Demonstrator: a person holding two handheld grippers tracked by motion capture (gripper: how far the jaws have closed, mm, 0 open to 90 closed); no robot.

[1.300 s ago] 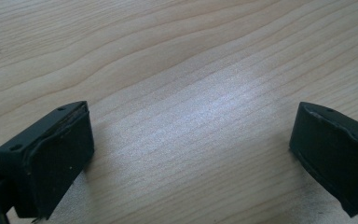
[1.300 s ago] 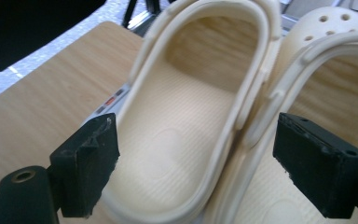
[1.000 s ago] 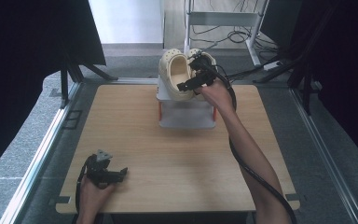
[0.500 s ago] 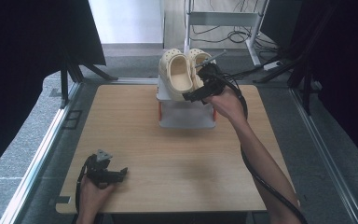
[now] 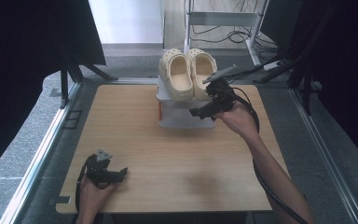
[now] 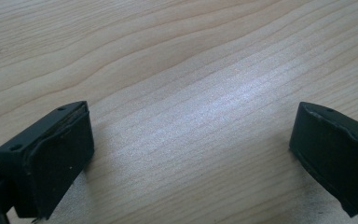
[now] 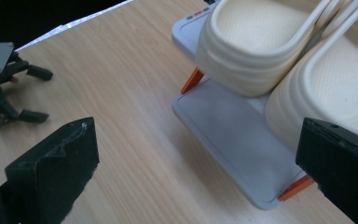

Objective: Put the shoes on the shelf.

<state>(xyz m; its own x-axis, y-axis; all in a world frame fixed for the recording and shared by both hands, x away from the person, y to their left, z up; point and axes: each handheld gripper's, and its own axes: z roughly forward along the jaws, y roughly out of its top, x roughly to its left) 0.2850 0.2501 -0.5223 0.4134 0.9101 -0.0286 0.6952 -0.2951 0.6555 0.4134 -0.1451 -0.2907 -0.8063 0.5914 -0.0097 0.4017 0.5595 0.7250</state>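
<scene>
right clog (image 7: 335,88): cut off by the right gripper view's right edge, heel partly behind a black jaw
left clog (image 7: 256,42): toe cut off at the top edge
rack (image 5: 186,119): lower shelf mostly hidden under the upper one in the high view

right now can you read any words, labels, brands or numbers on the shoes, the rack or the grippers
None can be read.
Shoes: plain cream, no brand showing.
Rack: small coloured marks at its top corner, too blurred to read.
Left gripper and right gripper: black, no lettering visible.
</scene>
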